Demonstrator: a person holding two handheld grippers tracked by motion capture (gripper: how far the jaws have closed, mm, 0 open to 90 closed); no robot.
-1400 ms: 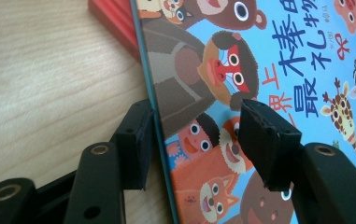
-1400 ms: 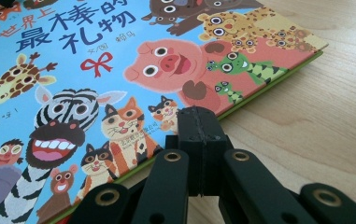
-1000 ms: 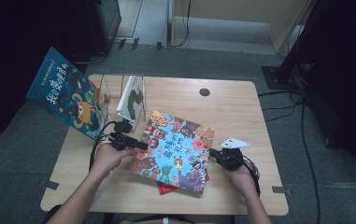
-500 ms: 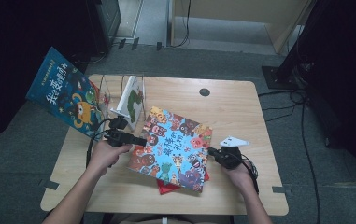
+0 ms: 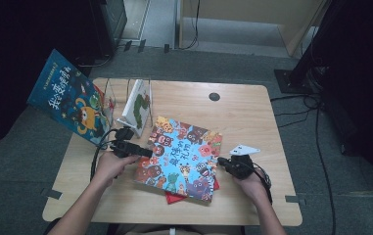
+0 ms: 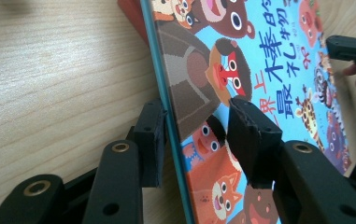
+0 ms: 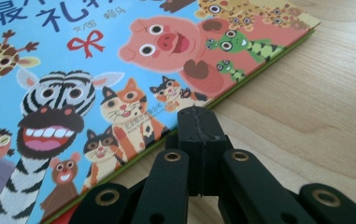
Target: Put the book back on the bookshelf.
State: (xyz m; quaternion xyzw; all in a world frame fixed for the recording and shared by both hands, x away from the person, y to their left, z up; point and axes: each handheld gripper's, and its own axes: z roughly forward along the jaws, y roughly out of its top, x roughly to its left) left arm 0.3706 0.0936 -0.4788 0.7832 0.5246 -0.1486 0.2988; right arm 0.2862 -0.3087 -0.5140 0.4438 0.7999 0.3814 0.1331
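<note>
Picture book with a blue animal-covered front point(image 5: 181, 157) lies on the wooden counter point(image 5: 252, 117) (over a red book point(image 5: 174, 197)). Left gripper point(image 6: 196, 135) has been closing, jaws astride its edge; right gripper point(image 7: 199, 122), closed and empty, meets its opposite edge.

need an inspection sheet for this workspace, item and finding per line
surface: light wooden table, round dark grommet near the far edge
job's things: animal picture book lying on a red book
clutter: wire book rack holding a white book; dark blue book leaning at the table's left edge
grippers: left gripper straddling the picture book's edge, jaws have just been closing, one pad not yet on the cover; right gripper shut, tip at the book's opposite edge
cables: black cable looping from the left gripper; floor cables at right
surroundings: grey floor, dark equipment behind
</note>
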